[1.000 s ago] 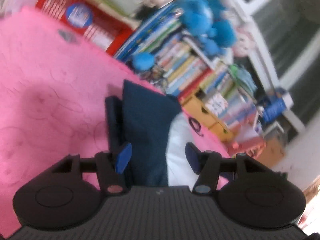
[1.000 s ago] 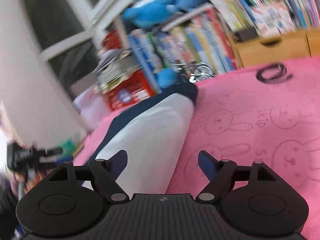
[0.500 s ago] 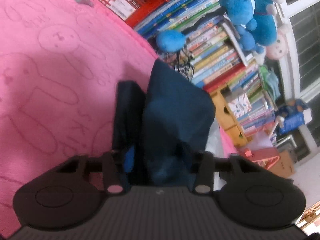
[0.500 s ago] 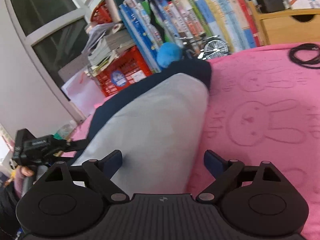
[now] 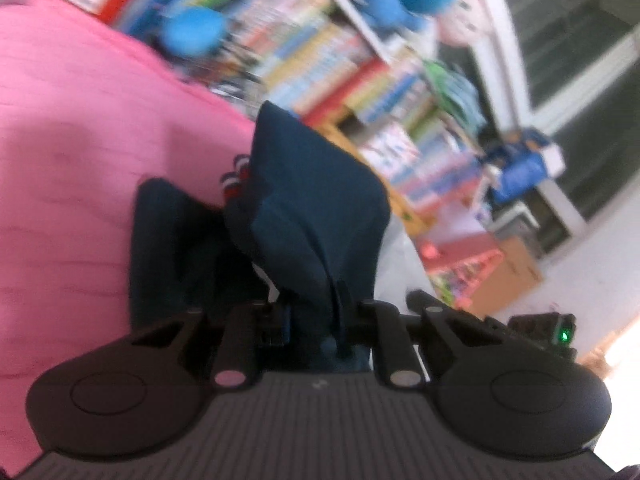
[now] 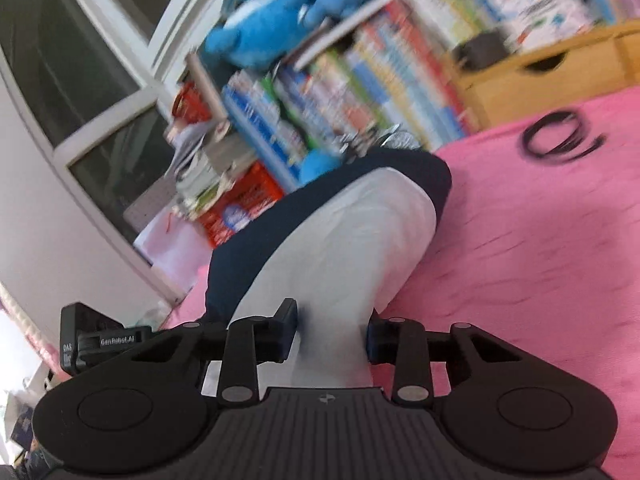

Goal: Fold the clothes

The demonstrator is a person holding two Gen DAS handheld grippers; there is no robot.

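Both closing tools pinch the garment (image 6: 352, 240): left tool (image 5: 316, 320) navy fabric, right tool (image 6: 332, 330) white.

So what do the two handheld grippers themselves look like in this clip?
Both are matte black plastic. The left gripper has a ribbed centre body, two round side discs, linkage arms with silver pivot pins and blue finger pads. The right gripper is built the same. In the right wrist view, white lettering shows on the black unit at the left edge. No sleeves or cables show.

One navy-and-white garment (image 6: 344, 240), one coiled black cable (image 6: 558, 140), two grippers and one pink blanket (image 6: 540, 260) before a crowded bookshelf (image 6: 360, 80).
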